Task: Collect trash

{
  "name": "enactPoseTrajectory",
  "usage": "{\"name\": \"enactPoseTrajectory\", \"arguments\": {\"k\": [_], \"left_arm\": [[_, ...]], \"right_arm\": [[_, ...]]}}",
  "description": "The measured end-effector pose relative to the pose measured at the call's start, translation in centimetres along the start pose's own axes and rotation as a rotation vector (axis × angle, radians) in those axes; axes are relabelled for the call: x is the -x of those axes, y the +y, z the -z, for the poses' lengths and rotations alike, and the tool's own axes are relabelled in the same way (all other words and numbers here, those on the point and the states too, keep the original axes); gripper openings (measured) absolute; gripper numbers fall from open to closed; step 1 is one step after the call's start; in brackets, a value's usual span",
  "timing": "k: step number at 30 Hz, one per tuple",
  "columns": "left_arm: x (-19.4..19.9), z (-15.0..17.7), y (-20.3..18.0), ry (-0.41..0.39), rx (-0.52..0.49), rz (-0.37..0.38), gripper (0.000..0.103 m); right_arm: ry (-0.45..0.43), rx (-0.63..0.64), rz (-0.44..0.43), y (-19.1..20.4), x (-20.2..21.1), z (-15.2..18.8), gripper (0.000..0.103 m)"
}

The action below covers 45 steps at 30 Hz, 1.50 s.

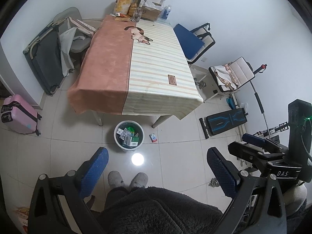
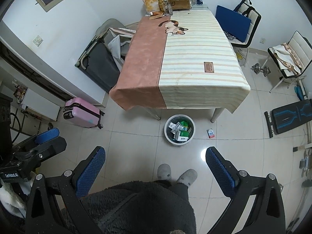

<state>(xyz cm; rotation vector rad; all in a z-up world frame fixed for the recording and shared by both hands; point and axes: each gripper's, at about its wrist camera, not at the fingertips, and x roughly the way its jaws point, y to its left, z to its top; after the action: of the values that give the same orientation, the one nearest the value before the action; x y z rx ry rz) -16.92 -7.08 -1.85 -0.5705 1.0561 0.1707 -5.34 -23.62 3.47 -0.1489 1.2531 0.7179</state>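
A round white trash bin [image 1: 119, 143] [image 2: 168, 136] stands on the tiled floor just in front of the table, holding several small boxes and blister packs. A small red and white packet [image 1: 153, 137] [image 2: 210, 133] lies on the floor to the bin's right. My left gripper [image 1: 157, 165] is held high above the floor, open and empty, its blue pads wide apart. My right gripper [image 2: 155, 164] is likewise open and empty. Each gripper shows at the edge of the other's view.
A table [image 1: 134, 64] [image 2: 181, 58] with a pink and striped cloth carries bottles and a carton at its far end. A pink suitcase [image 1: 18, 115] [image 2: 81, 113], chairs, a weight bench [image 1: 226, 121] and dumbbells stand around. A person's slippered feet [image 1: 127, 180] are below me.
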Motion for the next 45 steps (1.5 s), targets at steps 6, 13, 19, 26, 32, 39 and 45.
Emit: {"name": "enactPoseTrajectory", "arguments": {"k": [6,13,19,26,32,39,45], "left_arm": [[0.0,0.0,-0.1,-0.001,-0.001,-0.001,0.103],[0.3,0.0,0.2,0.013,-0.01,0.0,0.103],[0.3,-0.1,0.3,0.016,-0.006,-0.001,0.103],[0.3,0.2,0.8,0.027,-0.01,0.003,0.103],[0.5,0.3,0.9,0.03,-0.01,0.006,0.103],[0.4,0.2,0.8,0.029,-0.009,0.007,0.103],[0.5,0.3,0.8,0.029,-0.009,0.008,0.103]], "right_arm": [[-0.001,0.001,0.001,0.1,0.0,0.0,0.103],[0.005,0.006,-0.006,0.0,0.1,-0.2,0.103],[0.008,0.013,-0.005,0.0,0.0,-0.5,0.103],[0.014,0.008,-0.003,-0.1,-0.1,-0.5,0.103],[0.013,0.003,-0.003,-0.3,0.1,-0.4,0.103],[0.014,0.005,-0.004,-0.3,0.1,-0.4,0.103],[0.012,0.004,-0.004,-0.3,0.1,-0.3,0.103]]}}
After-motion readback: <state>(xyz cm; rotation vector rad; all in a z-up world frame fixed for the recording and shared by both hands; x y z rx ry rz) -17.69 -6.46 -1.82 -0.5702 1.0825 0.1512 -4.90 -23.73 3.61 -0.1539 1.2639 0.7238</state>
